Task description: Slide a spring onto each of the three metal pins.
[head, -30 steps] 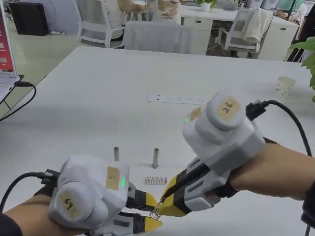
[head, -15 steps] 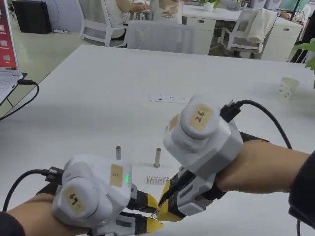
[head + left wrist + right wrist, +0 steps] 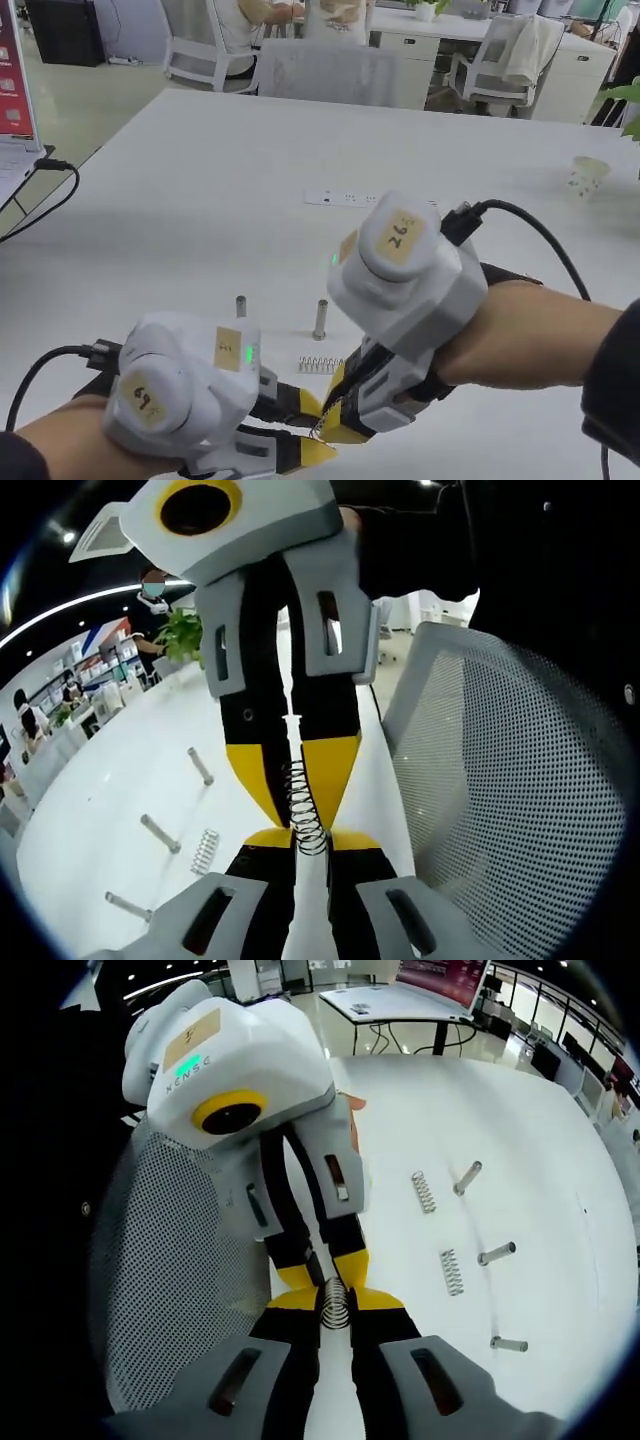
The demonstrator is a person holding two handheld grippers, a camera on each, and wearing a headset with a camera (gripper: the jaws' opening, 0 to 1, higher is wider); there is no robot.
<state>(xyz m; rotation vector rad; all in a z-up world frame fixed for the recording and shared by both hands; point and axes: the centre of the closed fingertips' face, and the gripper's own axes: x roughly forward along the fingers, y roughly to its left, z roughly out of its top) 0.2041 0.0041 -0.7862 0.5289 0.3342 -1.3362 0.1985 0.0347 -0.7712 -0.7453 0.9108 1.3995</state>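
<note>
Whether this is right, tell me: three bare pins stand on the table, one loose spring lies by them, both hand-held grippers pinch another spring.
Not quite: the right gripper view shows two loose springs, a near spring and a far spring. Otherwise right: three pins stand bare on the table; the left hand-held gripper and right hand-held gripper pinch the held spring.

Right hand-held gripper (image 3: 332, 418) further left.

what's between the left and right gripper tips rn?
One spring, bridging left gripper and right gripper tip to tip; clearest in the left gripper view.
</note>
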